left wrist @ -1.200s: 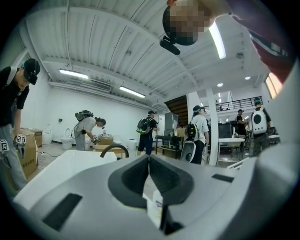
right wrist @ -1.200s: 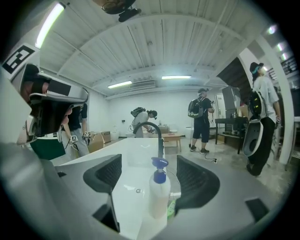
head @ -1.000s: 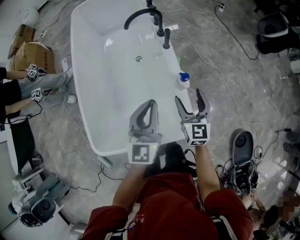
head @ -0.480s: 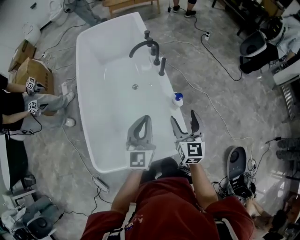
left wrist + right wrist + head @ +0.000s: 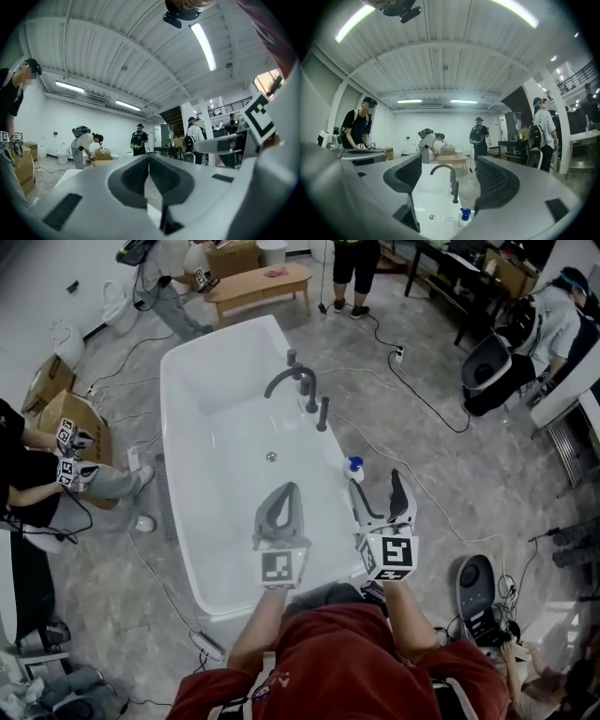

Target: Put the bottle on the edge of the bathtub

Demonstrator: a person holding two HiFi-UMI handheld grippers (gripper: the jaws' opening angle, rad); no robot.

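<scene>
A small white bottle with a blue cap (image 5: 354, 468) stands upright on the right rim of the white bathtub (image 5: 192, 521); the right gripper view shows the bottle (image 5: 463, 217) low between the jaws, some way off. My right gripper (image 5: 380, 493) hovers open just behind the bottle, holding nothing. My left gripper (image 5: 283, 497) hangs over the near part of the tub, its jaws pressed together and empty; in its own view the left gripper (image 5: 149, 159) points out into the room.
A black faucet (image 5: 289, 380) and a black handle post (image 5: 322, 412) rise from the tub's right rim beyond the bottle. Cables (image 5: 412, 390) trail over the marble floor. Cardboard boxes (image 5: 58, 399) and a seated person (image 5: 37, 474) are at left; several people stand by a wooden bench (image 5: 258, 283).
The head view has lifted and widened, taking in more of the room. Both grippers have drawn back a little from the bottle, which stays on the rim. Jaw states are unchanged.
</scene>
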